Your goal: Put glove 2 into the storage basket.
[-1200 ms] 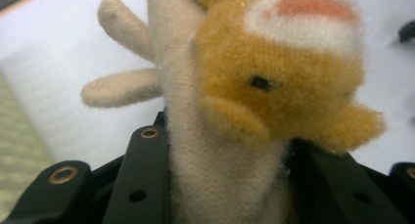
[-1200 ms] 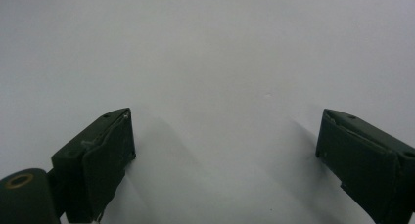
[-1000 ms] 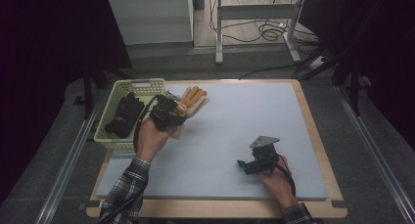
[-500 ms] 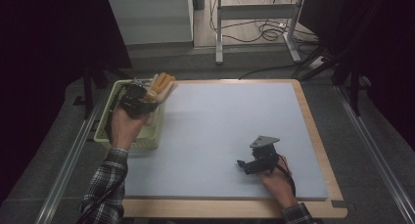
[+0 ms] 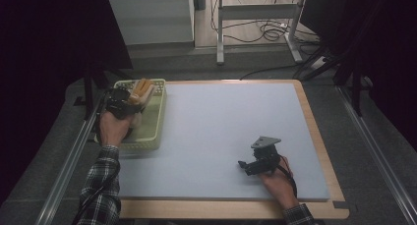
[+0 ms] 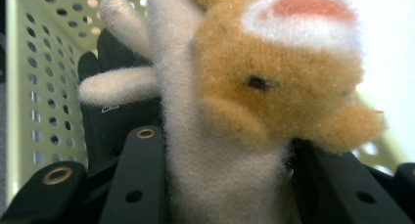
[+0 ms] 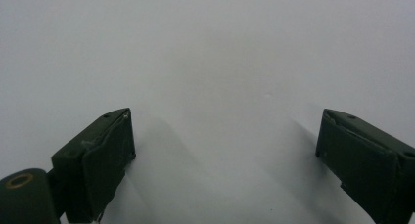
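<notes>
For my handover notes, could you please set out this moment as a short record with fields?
work in hand: putting a plush toy into a basket
plush toy: orange and cream, clamped between the jaws of the left tongs
left tongs: shut on the plush toy, held over the basket
basket: pale green, perforated, at the left edge of the mat; a dark object lies inside
right tongs: jaws wide apart, nothing between them, resting on the mat
mat: light grey, on a wooden table
</notes>
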### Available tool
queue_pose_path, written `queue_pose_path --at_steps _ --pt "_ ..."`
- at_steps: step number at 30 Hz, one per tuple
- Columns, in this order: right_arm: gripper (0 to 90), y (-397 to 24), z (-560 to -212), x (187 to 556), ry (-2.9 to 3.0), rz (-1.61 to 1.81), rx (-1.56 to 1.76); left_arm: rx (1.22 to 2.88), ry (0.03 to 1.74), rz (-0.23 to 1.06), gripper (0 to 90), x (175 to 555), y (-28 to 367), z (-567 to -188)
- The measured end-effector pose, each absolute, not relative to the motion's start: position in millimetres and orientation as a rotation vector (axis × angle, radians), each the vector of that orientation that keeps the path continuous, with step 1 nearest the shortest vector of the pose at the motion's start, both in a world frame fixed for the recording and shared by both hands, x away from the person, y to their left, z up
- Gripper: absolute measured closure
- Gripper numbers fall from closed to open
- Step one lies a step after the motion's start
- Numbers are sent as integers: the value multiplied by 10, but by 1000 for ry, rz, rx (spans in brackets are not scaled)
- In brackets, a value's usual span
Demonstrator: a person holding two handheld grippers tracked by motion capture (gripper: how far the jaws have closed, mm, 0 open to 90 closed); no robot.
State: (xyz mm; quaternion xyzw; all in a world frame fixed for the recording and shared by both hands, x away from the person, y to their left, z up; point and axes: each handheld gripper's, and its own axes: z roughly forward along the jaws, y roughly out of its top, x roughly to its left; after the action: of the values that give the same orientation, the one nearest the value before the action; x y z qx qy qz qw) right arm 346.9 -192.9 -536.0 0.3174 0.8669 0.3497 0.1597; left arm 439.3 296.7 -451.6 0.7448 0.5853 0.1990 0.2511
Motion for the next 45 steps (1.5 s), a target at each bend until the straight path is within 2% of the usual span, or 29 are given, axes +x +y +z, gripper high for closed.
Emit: queue_pose_path --at_steps 10,20,24,25,27,29,30,31,32,38,45 --pt "70 -1929 -5360 3469 2477 1000 907 2125 1672 497 595 4637 2902 -4779" --pt "70 -1929 -5360 3469 2477 1000 907 2205 1651 405 569 4767 2661 -4941" --pt "70 -1929 -5360 3469 2477 1000 907 2204 1661 370 503 4796 2651 -5007" --pt "70 -1929 -5360 3470 2477 1001 907 2204 1680 350 400 4808 2657 -5042" --pt "70 -1929 -5360 3469 2477 1001 908 2202 1683 339 299 4810 2664 -5057" --pt "70 -1929 -5360 3469 2477 1001 907 2196 1677 346 222 4802 2668 -5047" --pt "70 -1929 -5360 3469 2477 1000 907 2180 1671 347 222 4791 2672 -5029" --pt "70 -1929 -5360 3469 2477 1001 907 2162 1661 359 156 4777 2687 -4993" --pt "70 -1929 -5360 3469 2477 1001 908 2145 1657 362 135 4765 2697 -4972" --pt "70 -1929 -5360 3469 2477 1000 907 2095 1617 395 78 4687 2772 -4844" --pt "70 -1929 -5360 3469 2477 1001 907 2073 1559 390 65 4610 2826 -4836"
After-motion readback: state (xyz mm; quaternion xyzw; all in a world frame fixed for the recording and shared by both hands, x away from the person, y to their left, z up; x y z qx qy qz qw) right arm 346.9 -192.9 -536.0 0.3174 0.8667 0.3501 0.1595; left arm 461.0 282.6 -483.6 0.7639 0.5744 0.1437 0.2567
